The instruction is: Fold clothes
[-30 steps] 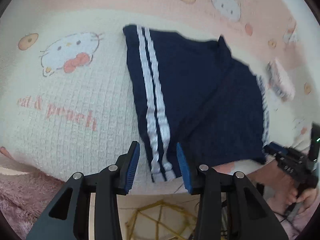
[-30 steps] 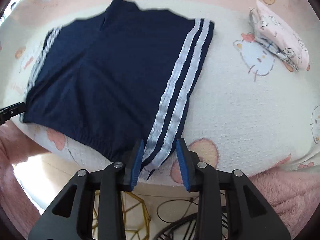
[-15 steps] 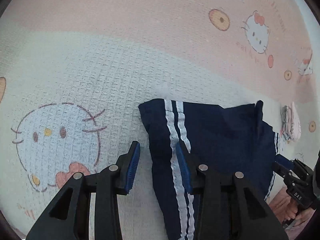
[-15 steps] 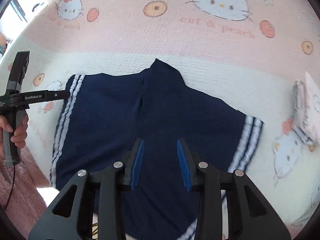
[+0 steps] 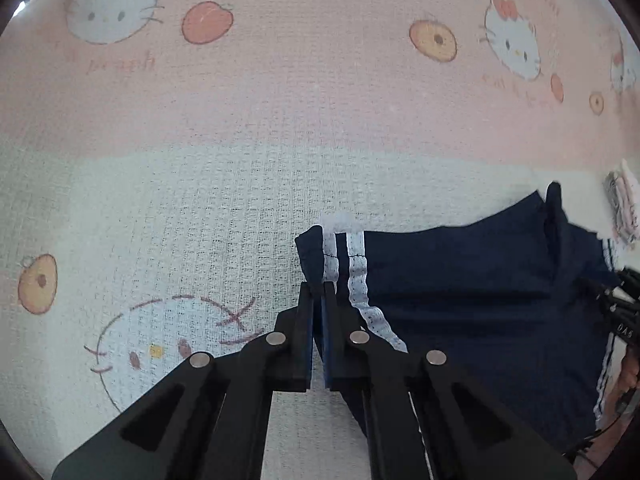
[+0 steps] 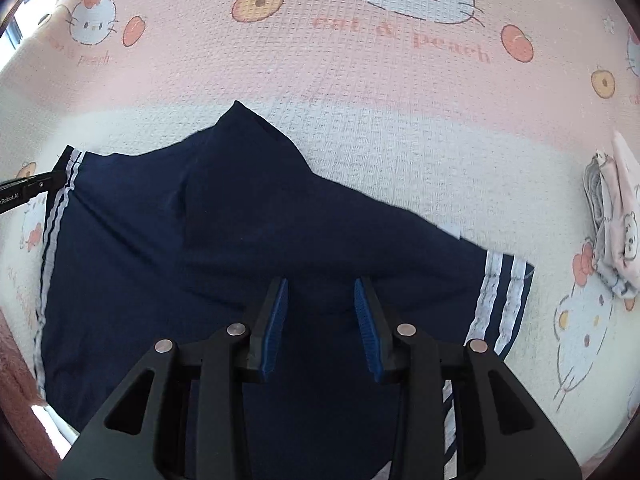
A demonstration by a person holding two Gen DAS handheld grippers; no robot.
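Left wrist view: left claw point(image 5: 318, 286) pinches the striped hem corner of the navy shorts point(image 5: 460, 292) on the bed point(image 5: 240, 160). Right wrist view: right claw point(image 6: 321, 312) hovers spread above the shorts point(image 6: 240, 240), which lie mostly flat; folding has barely begun.
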